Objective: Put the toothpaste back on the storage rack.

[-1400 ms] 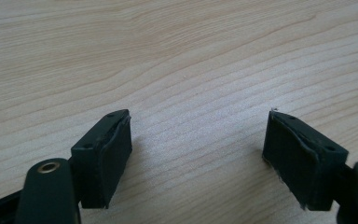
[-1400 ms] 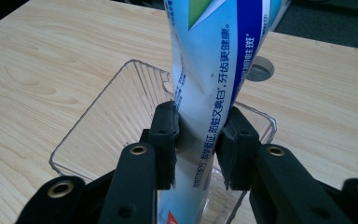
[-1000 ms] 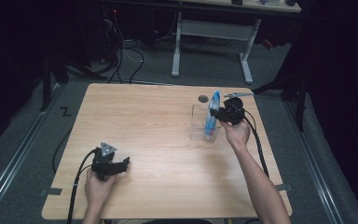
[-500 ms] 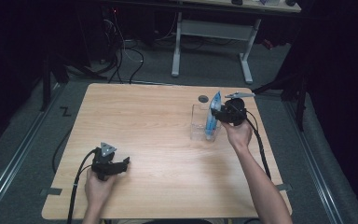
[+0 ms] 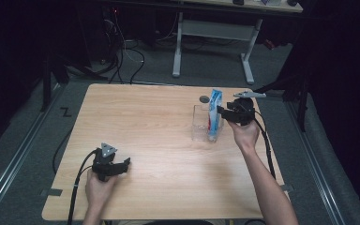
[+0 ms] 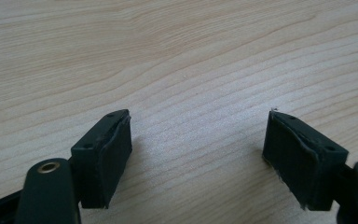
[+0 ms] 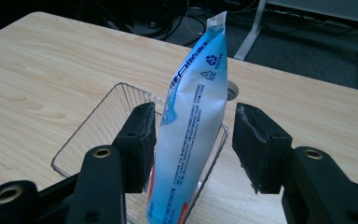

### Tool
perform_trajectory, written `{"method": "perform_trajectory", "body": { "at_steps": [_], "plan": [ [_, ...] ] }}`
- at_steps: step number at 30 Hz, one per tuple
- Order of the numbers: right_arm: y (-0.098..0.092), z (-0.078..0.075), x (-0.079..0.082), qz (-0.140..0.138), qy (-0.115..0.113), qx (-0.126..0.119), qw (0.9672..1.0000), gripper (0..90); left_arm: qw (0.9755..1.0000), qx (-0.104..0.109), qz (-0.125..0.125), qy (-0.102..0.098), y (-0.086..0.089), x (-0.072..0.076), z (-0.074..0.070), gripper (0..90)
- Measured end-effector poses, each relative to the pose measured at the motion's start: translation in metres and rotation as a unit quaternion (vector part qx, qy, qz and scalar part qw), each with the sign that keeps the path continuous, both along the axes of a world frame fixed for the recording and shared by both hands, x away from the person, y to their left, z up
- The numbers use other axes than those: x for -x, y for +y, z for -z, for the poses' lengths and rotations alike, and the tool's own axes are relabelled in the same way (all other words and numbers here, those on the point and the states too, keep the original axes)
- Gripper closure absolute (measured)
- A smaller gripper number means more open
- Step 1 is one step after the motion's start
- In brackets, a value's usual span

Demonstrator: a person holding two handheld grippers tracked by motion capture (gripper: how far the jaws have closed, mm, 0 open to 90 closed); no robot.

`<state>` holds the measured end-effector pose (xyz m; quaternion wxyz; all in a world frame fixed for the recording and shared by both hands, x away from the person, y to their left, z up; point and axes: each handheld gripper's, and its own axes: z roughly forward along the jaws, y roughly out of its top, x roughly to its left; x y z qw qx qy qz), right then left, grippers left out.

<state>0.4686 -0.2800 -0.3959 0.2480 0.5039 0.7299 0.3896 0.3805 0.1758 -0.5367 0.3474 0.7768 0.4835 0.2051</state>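
**Blue-and-white pouch, standing in clear bin**

High view: pouch upright against the right wall of the clear bin, at the table right side. Right tongs beside it; left tongs rest spread, well apart.

Left gripper view: jaws wide, bare wood between.

Right gripper view: tongs have just been opening; pouch between, unpinched. Likely light, soft, slick film; grip mid-body or the sealed top. Its foot is cut off; contents unreadable.

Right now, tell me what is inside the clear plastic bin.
A blue-and-white pouch stands upright at the near wall of the clear plastic bin, between the just-opened right gripper jaws. The rest of the bin looks bare. The pouch hides the floor beneath itself.
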Motion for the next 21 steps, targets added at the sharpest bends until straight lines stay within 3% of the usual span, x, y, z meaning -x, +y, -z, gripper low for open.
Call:
{"method": "perform_trajectory", "body": {
  "at_steps": [13,21],
  "plan": [
    [-0.009,-0.012,0.012,-0.002,-0.013,-0.010,0.9999,50.2,1.0000,0.000,0.000,0.000,0.000,0.000,0.000,23.9],
    [-0.026,-0.015,0.026,0.004,-0.024,-0.024,0.9994,51.4,1.0000,0.000,0.000,0.000,0.000,0.000,0.000,23.9]
  ]
}}
